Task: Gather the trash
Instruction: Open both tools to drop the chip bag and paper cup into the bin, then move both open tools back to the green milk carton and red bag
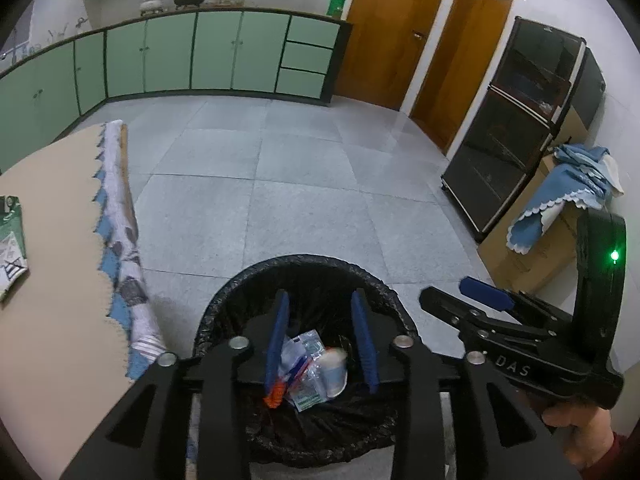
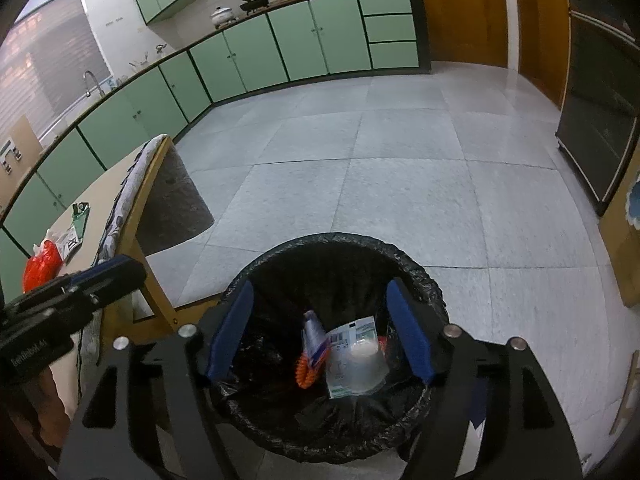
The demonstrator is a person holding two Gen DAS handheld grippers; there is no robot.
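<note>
You are holding both tongs over the trash bin (image 1: 304, 276), the round bin lined with a black bag that is standing on the tiled floor (image 1: 304, 184) just beside the desk (image 1: 52, 280). Your left tongs (image 1: 322, 334) are hanging above the bin's mouth with their blue fingers (image 1: 276, 344) spread wide and gripping nothing. Your right tongs (image 2: 320, 332) are hovering over the same opening, also spread wide and empty. Inside the bin the trash is lying at the bottom: a clear plastic cup (image 2: 366, 368) resting upside down on a printed paper wrapper (image 2: 352, 344), with an orange coiled piece (image 2: 305, 374) and a bluish tube-like packet (image 2: 314, 338) just beside them. In the left wrist view the same pile (image 1: 316, 372) is showing between the left fingers. More things are sitting on the desk, well apart from the bin: a red plastic bag (image 2: 42, 266) and a green and white packet (image 2: 78, 220). A patterned cloth (image 1: 120, 220) is draping over the desk edge nearest the bin. Farther from the bin, green cabinets (image 1: 216, 52) are running along the wall, and a dark glass cabinet (image 1: 516, 128) is standing by the wooden doors (image 1: 388, 32).
</note>
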